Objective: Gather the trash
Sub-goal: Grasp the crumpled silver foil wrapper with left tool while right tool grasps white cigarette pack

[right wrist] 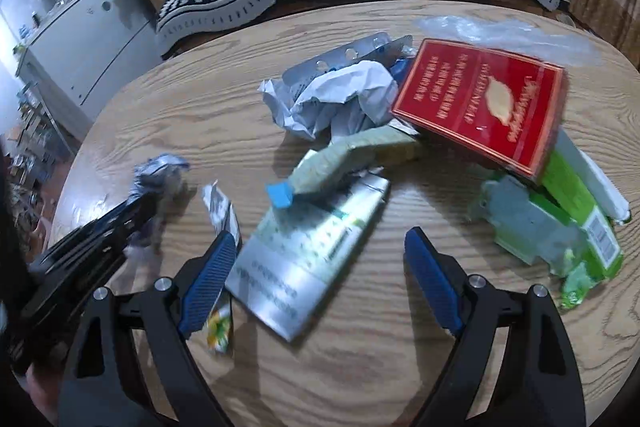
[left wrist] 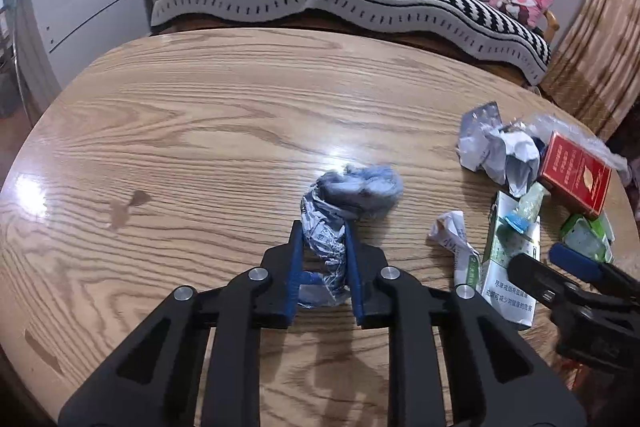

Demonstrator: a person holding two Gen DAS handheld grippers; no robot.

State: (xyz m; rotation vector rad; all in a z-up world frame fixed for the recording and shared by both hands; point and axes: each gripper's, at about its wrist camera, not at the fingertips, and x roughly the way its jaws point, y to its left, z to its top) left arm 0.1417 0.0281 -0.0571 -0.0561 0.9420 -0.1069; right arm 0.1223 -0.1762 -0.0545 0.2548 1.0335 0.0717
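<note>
Two grippers over a wooden table (left wrist: 200,115) | left gripper (left wrist: 322,227) clamped on a crumpled wrapper (left wrist: 344,195), apart from the litter pile | right gripper (right wrist: 320,251) spread wide, empty, above a silver pack (right wrist: 304,259) | red box (right wrist: 484,107) and crumpled paper (right wrist: 336,99) beyond

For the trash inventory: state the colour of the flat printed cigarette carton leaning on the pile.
Red with gold print; right wrist view shows it best.

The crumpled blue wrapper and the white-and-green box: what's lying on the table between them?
A small crumpled white wrapper lies between the crumpled blue wrapper and the white-and-green box, on otherwise bare table. Both wrist views show it.
</note>
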